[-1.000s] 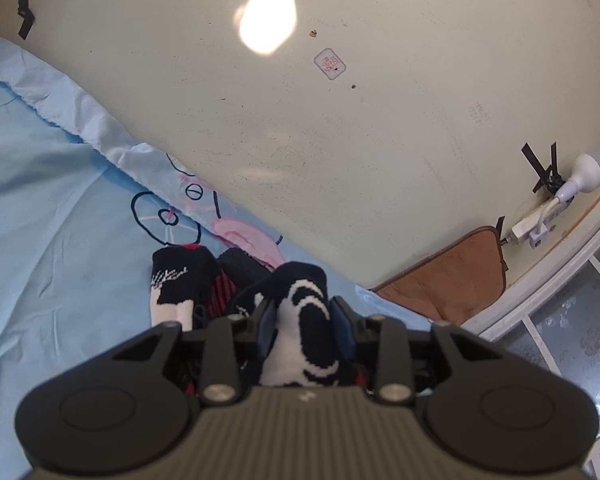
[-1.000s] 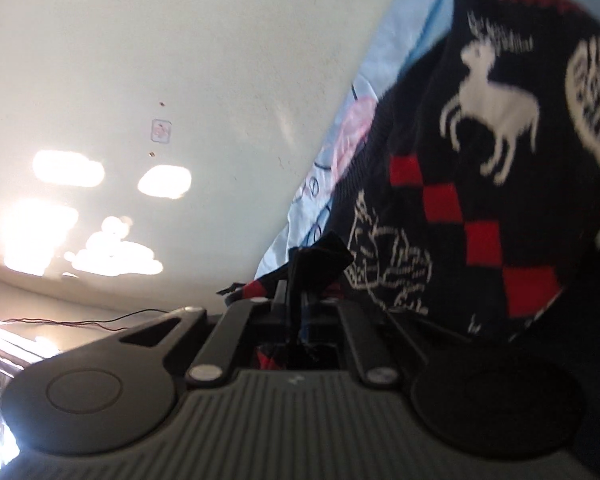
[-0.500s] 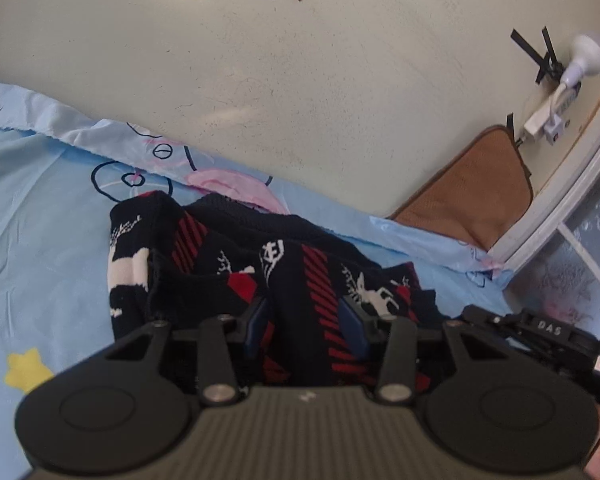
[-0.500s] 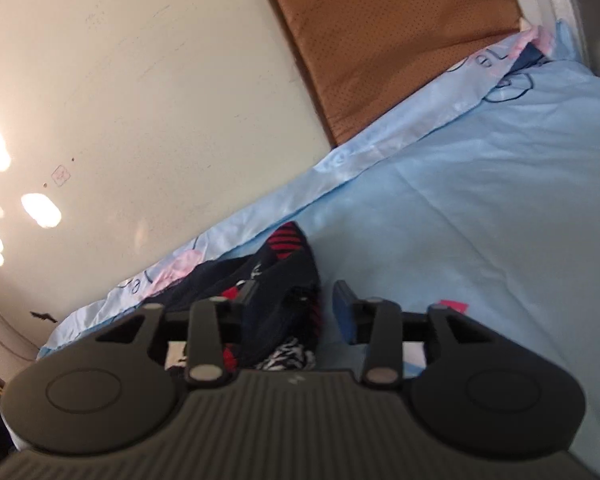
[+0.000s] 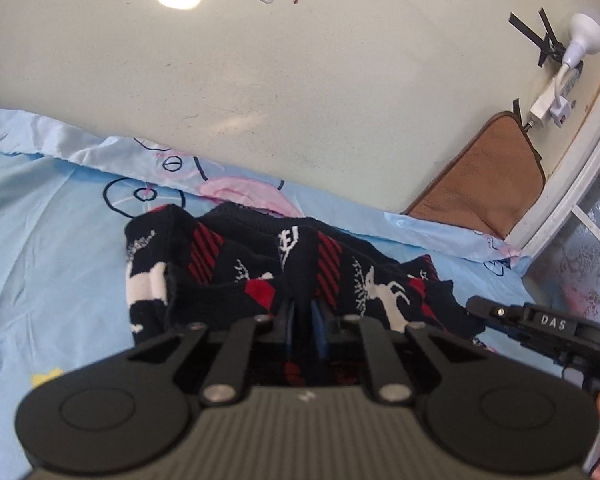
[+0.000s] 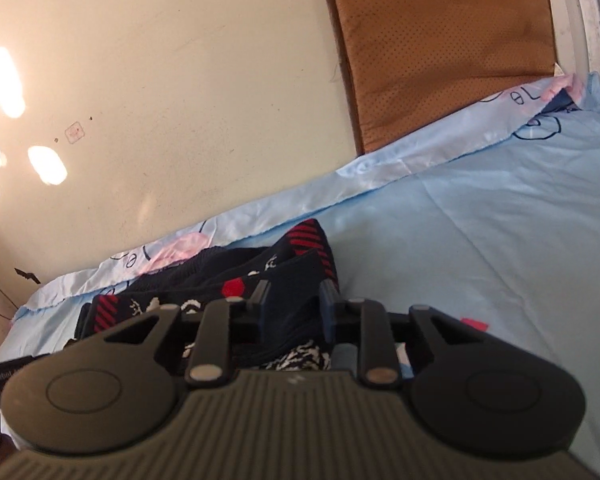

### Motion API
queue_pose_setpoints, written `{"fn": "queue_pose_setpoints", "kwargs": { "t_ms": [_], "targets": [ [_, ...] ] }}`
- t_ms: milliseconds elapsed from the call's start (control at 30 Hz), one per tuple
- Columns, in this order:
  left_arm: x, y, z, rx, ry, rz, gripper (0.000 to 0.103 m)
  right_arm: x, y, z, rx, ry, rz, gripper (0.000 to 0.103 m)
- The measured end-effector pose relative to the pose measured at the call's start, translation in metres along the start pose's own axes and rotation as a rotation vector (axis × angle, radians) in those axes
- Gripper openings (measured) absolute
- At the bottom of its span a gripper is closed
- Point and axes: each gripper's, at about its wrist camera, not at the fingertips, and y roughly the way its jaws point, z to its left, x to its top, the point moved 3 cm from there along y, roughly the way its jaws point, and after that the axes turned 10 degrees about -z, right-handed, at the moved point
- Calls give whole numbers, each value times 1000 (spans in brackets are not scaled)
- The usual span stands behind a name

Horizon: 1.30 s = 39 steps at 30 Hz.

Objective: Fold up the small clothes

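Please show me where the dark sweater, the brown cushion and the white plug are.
sweater [image 5: 380, 292]: left wrist view, on the white deer pattern.
cushion [image 6: 440, 52]: right wrist view, on its brown middle.
plug [image 5: 546, 106]: left wrist view, on its white body.

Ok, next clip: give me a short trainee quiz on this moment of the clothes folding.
1. True or false: the fingers of the left gripper are closed on a fold of the dark sweater.
2. What does the sweater lie on? A) a light blue sheet B) a wooden table C) a green towel
3. Fill in: the brown cushion leans against the ____.
Key: 1 true; 2 A; 3 wall.
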Motion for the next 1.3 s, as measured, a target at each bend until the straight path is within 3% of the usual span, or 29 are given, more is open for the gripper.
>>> {"fn": "queue_pose_setpoints", "kwargs": {
  "t_ms": [100,167,267,400,600,767,800,867,900,1033,1100,1133,1233,1300],
  "targets": [
    [4,0,10,48,-19,17,12,-7,6,9,25,-44,41,30],
    [2,6,13,88,-12,41,13,-15,15,12,-2,-102,87,31],
    [3,5,13,88,-6,26,26,-18,19,9,-8,-114,80,28],
    [9,-7,8,53,-9,-37,34,-11,13,1,-35,-94,66,29],
    [5,0,6,60,4,-6,35,1,-21,-12,20,-65,22,38],
    [8,-2,16,70,-34,-22,42,-21,-34,-1,67,-219,89,42],
    [8,-1,18,69,-41,-19,42,-26,-34,1,63,-255,91,41],
    [6,1,21,74,-47,-13,42,-32,-32,2,47,-286,86,14],
    [6,3,22,76,-47,-10,42,-33,-30,0,31,-289,85,6],
    [3,6,22,82,-37,0,42,-30,-25,-14,-73,-301,67,5],
    [3,5,22,83,-38,0,42,-28,-24,-32,-200,-285,56,2],
    [2,5,23,82,-40,0,43,-25,-24,-41,-215,-266,54,3],
    [3,6,23,81,-46,3,43,-7,-29,-55,-121,-113,63,9],
    [3,6,22,82,-40,3,44,11,-22,-46,-64,-93,44,15]
  ]
}}
